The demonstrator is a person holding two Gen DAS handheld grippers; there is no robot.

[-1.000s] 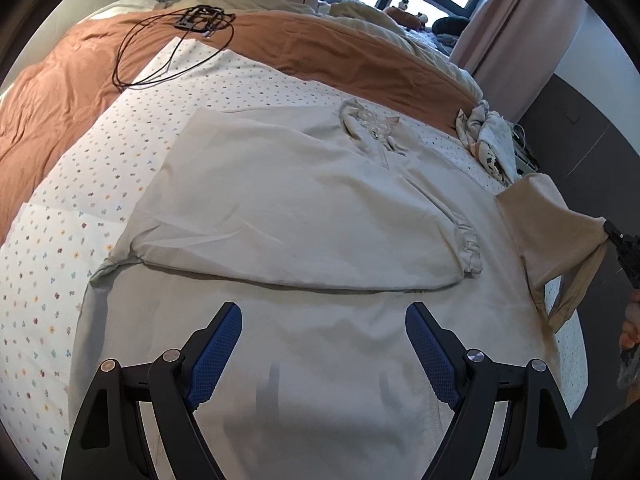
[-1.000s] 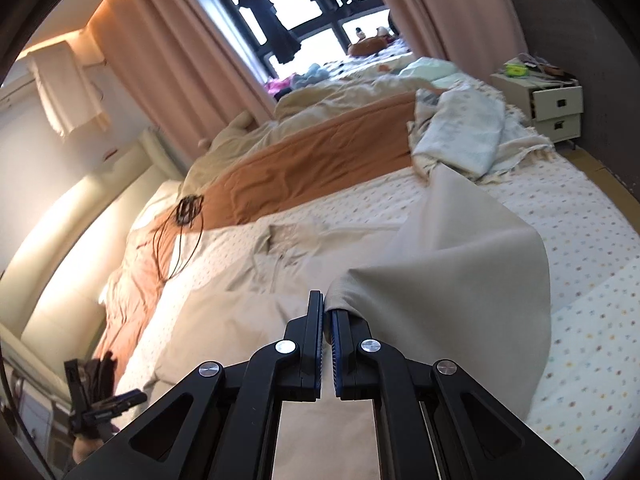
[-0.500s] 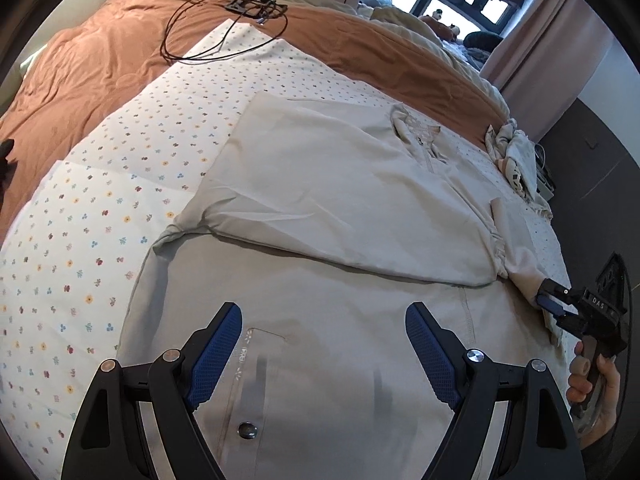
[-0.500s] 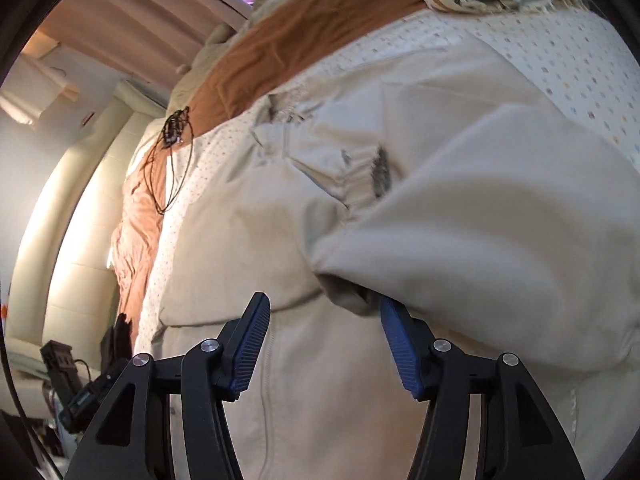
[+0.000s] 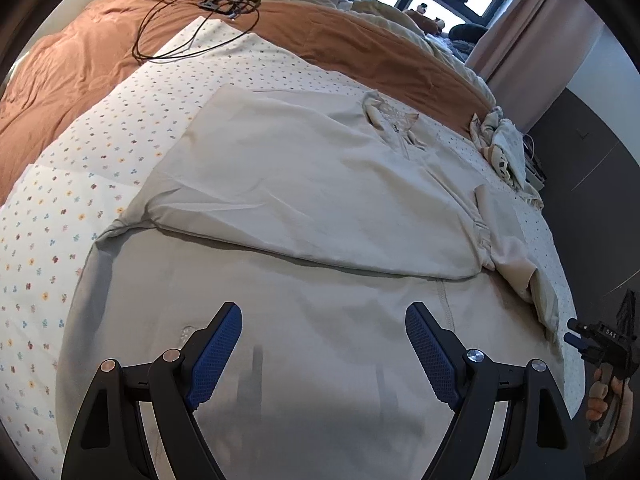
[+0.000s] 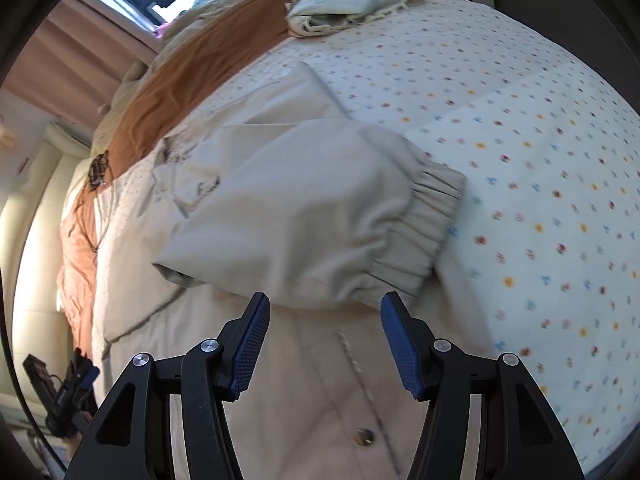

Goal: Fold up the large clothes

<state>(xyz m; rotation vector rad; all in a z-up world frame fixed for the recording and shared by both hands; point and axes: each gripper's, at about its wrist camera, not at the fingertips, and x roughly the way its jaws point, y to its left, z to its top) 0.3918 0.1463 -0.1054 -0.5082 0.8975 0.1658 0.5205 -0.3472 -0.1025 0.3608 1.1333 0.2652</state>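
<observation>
Jacket (image 5: pixel 320 200) sleeve cuff (image 6: pixel 432 232) probably slides off the bed's edge, since both grippers (image 5: pixel 323 344) (image 6: pixel 325 332) hover spread, pinching nothing.

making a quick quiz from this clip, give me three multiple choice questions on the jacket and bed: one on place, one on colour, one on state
1. Where does the black cable lie?
A. on the rust-brown blanket at the far end of the bed
B. on the beige jacket
C. on the floor

2. What colour are the pads on the gripper fingers?
A. red
B. blue
C. green

3. In what state is the right gripper?
A. shut on the cuff
B. shut on the cable
C. open, holding nothing

Answers:
1. A: the cable coils on the rust-brown blanket, beyond the beige jacket.
2. B: both views show blue textured pads.
3. C: its jaws stand apart, and the elastic cuff lies on the bed ahead of them, ungripped.
</observation>
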